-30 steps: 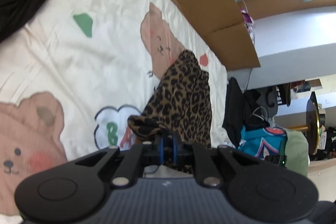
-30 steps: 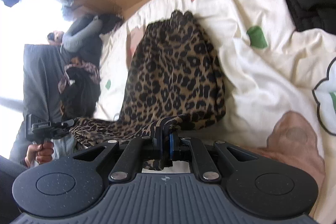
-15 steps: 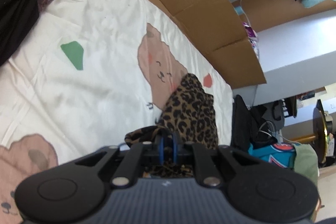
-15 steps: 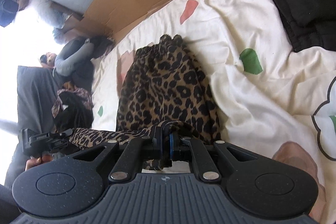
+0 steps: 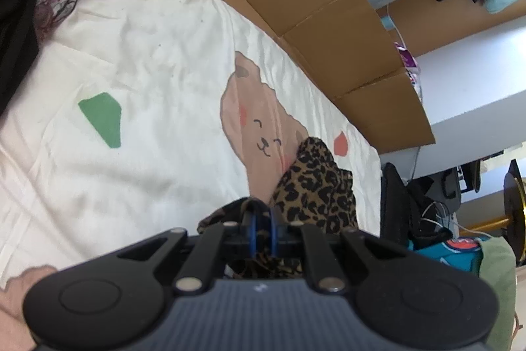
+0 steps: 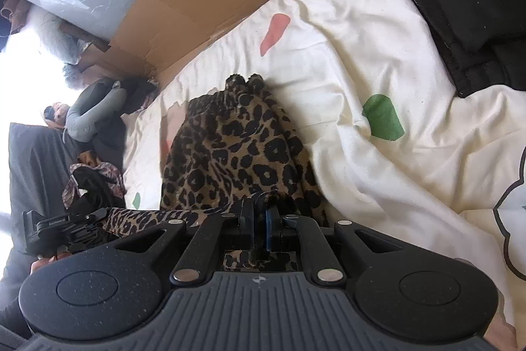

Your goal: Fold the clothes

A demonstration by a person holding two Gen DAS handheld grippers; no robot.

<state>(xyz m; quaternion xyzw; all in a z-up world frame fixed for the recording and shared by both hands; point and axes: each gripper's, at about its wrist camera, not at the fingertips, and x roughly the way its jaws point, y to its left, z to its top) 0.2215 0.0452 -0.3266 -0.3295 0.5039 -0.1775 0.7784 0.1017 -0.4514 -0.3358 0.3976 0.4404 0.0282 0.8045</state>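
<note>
Leopard-print garment (image 6: 236,150): lying on the cream bear-print bedsheet (image 5: 148,61), spreading toward twelve o'clock from the right gripper (image 6: 263,213) and one o'clock from the left gripper (image 5: 261,219), each clamped narrowly on a bunched edge of it, cloth stretched between them.

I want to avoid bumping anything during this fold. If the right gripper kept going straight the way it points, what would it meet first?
Most likely the leopard-print garment itself: the right gripper, jaws shut on its edge, points at the bulk of it lying on the cream bear-print bedsheet. Depth is hard to judge.
</note>
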